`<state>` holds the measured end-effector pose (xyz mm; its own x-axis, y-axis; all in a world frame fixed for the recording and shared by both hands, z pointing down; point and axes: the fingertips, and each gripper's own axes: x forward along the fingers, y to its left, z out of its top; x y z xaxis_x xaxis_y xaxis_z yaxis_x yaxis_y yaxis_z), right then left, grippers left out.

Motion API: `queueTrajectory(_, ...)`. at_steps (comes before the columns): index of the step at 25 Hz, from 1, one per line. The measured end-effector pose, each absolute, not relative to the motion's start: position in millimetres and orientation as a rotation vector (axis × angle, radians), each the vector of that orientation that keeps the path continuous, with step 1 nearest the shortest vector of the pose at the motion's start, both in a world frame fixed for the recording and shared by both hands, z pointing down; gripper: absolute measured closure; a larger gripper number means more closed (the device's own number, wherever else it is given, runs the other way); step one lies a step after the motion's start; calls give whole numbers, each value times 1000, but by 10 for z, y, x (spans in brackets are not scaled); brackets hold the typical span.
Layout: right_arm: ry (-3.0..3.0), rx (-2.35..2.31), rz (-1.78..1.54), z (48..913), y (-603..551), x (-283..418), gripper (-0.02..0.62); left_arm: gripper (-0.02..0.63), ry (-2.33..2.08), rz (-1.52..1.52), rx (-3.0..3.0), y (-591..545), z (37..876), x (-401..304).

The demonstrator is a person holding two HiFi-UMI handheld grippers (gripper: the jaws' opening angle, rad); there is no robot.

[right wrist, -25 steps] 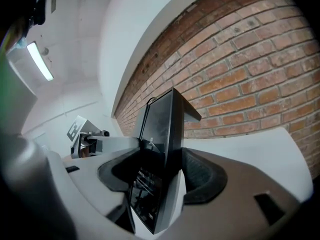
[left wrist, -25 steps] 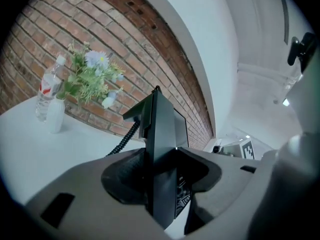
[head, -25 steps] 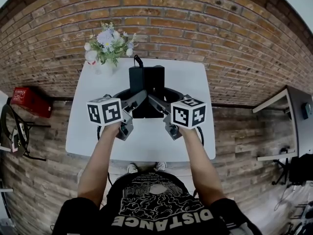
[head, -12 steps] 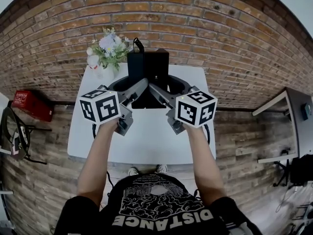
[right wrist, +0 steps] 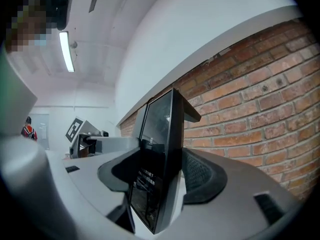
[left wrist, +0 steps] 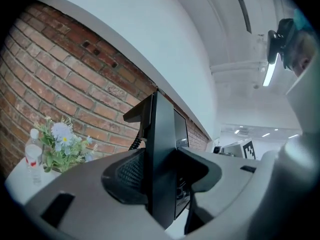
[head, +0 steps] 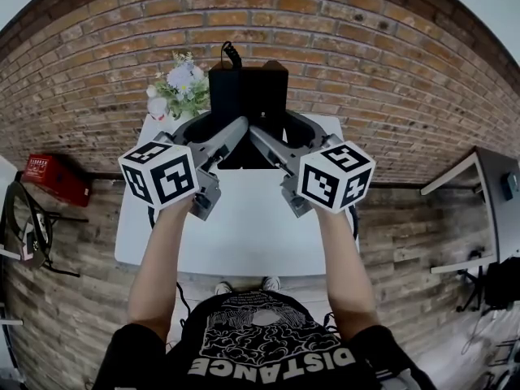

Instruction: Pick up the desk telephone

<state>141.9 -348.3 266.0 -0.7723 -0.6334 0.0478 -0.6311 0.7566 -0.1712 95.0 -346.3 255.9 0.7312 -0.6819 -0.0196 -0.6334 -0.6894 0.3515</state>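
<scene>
The black desk telephone (head: 248,96) hangs in the air above the white table (head: 244,218), held from both sides. My left gripper (head: 218,139) is shut on its left edge and my right gripper (head: 278,139) on its right edge. In the left gripper view the telephone (left wrist: 162,149) stands edge-on between the grey jaws, with a ribbed pad (left wrist: 129,174) pressed on it. The right gripper view shows the telephone (right wrist: 161,149) clamped the same way, its screen side facing left. A coiled cord (head: 230,55) sticks up from its top left corner.
A vase of flowers (head: 180,88) stands at the table's far left corner, with a small bottle (left wrist: 33,154) beside it. A brick wall runs behind the table. A red box (head: 47,173) lies on the floor at left, and another desk (head: 487,201) stands at right.
Both grippers have risen together with the telephone between them. The telephone now appears higher in the head view, in front of the brick wall.
</scene>
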Motion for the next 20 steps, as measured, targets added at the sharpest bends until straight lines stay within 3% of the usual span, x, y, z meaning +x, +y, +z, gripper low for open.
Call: queueTrajectory(20,2944,-1069,-254,2649,-3449,1456,339,408,-1016,-224,2616,-3432,2553,986)
